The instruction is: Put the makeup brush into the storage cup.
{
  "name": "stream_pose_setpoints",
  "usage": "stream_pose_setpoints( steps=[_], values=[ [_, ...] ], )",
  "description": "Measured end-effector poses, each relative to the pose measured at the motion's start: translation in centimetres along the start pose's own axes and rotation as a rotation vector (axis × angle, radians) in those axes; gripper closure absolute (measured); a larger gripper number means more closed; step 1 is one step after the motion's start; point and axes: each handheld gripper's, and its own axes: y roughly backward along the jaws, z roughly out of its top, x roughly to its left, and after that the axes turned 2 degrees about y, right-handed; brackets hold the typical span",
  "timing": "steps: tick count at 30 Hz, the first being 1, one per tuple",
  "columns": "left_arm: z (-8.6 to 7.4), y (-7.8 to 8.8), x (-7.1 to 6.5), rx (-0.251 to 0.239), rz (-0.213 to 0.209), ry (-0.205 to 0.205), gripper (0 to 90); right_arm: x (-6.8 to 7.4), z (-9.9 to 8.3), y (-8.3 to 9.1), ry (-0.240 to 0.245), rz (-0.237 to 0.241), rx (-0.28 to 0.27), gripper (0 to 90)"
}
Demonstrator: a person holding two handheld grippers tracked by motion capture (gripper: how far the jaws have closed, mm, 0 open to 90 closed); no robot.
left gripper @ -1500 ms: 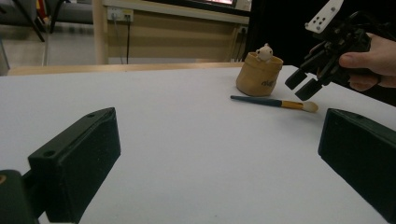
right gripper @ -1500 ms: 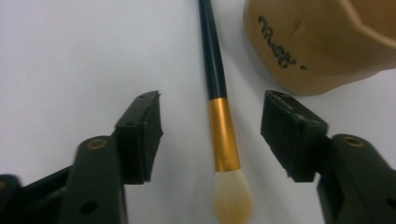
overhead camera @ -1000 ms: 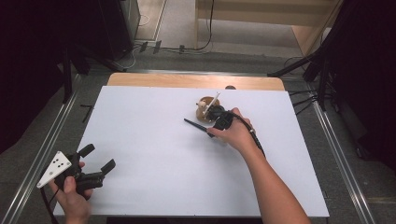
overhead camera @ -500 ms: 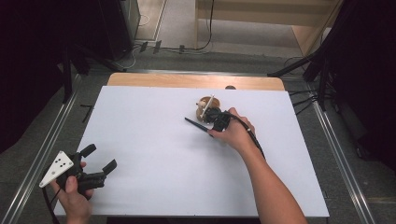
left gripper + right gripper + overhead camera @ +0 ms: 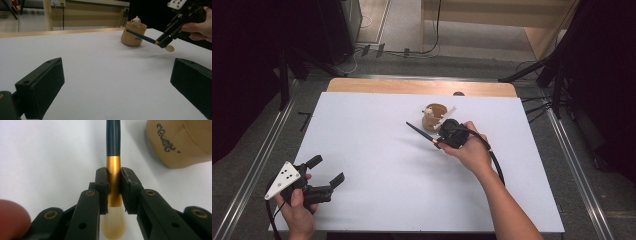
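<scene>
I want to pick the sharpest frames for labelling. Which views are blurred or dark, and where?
High view: white table evenly lit, surroundings near black. Left gripper view: near jaws soft, the holder and the brush sharper. Right gripper view: the right gripper grips the brush's gold band crisply; bristles and finger at lower left are blurred.

White table (image 5: 377, 165), bare wooden strip (image 5: 412, 86) along its far edge; small dark knob (image 5: 458, 93) on that strip; metal rails (image 5: 257, 165) flank the table on both sides; grey floor (image 5: 402, 60) beyond, with cables (image 5: 432, 47) trailing across it; black cabinet (image 5: 337, 25) far left; light wooden furniture (image 5: 492, 12) far right; dark stand legs (image 5: 532, 72) at the table's right far corner.
</scene>
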Motion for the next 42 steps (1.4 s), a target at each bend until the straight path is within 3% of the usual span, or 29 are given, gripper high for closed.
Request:
stream_pose_setpoints(
  steps=[1,7,10,11,16,21,26,27,30,31,34,35,39,42],
  values=[
    [0.1,-0.2,-0.2,0.002,-0.007,-0.003,0.0,0.0,0.0,0.0,0.0,0.0,0.0,78.8],
    [0.3,-1.5,-1.7,0.02,-0.042,-0.024,0.0,1.1,-3.1,2.3,-0.062,0.002,-0.134,78.8],
    [0.4,-2.0,-2.1,0.021,-0.054,-0.024,0.0,1.4,-3.9,2.8,-0.07,0.0,-0.166,78.8],
    [0.7,-2.5,-2.6,0.029,-0.061,-0.04,0.0,1.6,-4.6,3.2,-0.075,0.0,-0.198,78.8],
    [1.1,-3.7,-3.7,0.056,-0.06,-0.07,0.0,2.4,-6.1,4.6,-0.096,-0.004,-0.274,78.7],
    [1.9,-6.2,-4.9,0.07,-0.114,-0.068,0.0,3.4,-7.0,5.4,-0.059,-0.023,-0.295,78.7],
    [2.7,-7.4,-5.4,0.069,-0.15,-0.08,0.0,4.2,-7.7,5.8,-0.038,-0.021,-0.305,78.7],
    [2.7,-7.8,-5.4,0.066,-0.188,-0.069,0.0,4.7,-8.0,5.9,-0.025,-0.017,-0.302,78.7],
    [2.6,-8.4,-5.6,0.081,-0.216,-0.069,0.0,5.3,-8.4,5.6,-0.016,-0.004,-0.299,78.7],
    [2.4,-8.9,-5.7,0.106,-0.252,-0.076,0.0,5.4,-8.5,5.5,-0.015,0.008,-0.307,78.7],
    [2.4,-9.2,-5.8,0.132,-0.278,-0.086,0.0,5.7,-8.5,5.2,0.0,0.02,-0.293,78.7],
    [2.4,-9.3,-5.9,0.133,-0.294,-0.085,0.0,6.0,-8.5,5.1,0.026,0.019,-0.274,78.6],
    [2.7,-9.5,-6.3,0.144,-0.362,-0.087,0.0,6.6,-8.5,5.0,0.063,0.038,-0.278,78.7],
    [2.8,-9.6,-6.5,0.159,-0.385,-0.091,0.1,6.9,-8.3,4.8,0.079,0.041,-0.275,78.6]
  ],
)
